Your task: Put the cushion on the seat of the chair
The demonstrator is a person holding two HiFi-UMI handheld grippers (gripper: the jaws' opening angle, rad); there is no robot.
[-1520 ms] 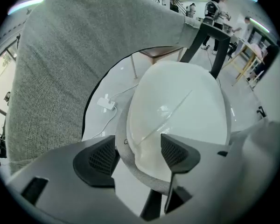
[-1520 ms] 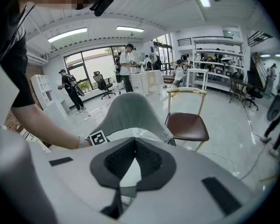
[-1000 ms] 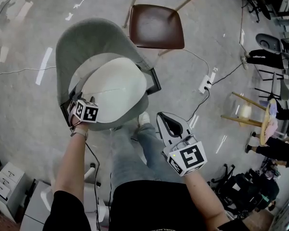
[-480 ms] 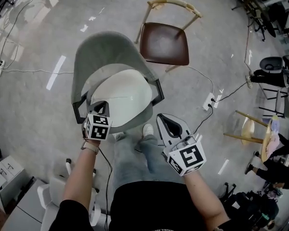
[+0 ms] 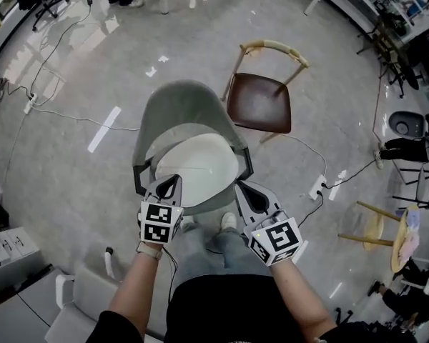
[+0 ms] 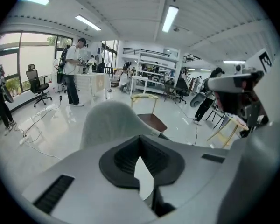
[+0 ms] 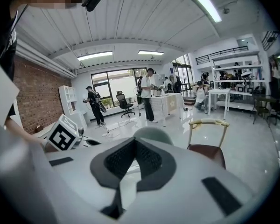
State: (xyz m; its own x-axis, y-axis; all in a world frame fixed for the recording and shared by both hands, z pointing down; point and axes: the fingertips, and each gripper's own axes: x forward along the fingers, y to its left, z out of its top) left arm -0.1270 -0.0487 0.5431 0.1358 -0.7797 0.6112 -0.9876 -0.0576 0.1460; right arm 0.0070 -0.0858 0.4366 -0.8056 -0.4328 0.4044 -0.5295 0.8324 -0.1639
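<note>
Closed and empty, nearest: left gripper (image 5: 169,182) and right gripper (image 5: 245,189), hiding front rim of grey upholstered shell chair (image 5: 182,104). Lying on its seat, smooth off-white oval cushion (image 5: 200,164), near edge partly covered. Beyond, glossy brown-seated chair (image 5: 259,103) with pale curved wooden back.

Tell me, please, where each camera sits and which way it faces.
Head view: on the person's head, looking steeply down at the grey chair, cushion on its seat; arms, left gripper and right gripper show.
Left gripper view: on the left gripper, facing over its jaws at the grey chair's back; right gripper at right.
Right gripper view: on the right gripper, facing the grey chair too; left gripper's cube at left.
Both gripper views show the brown chair.
</note>
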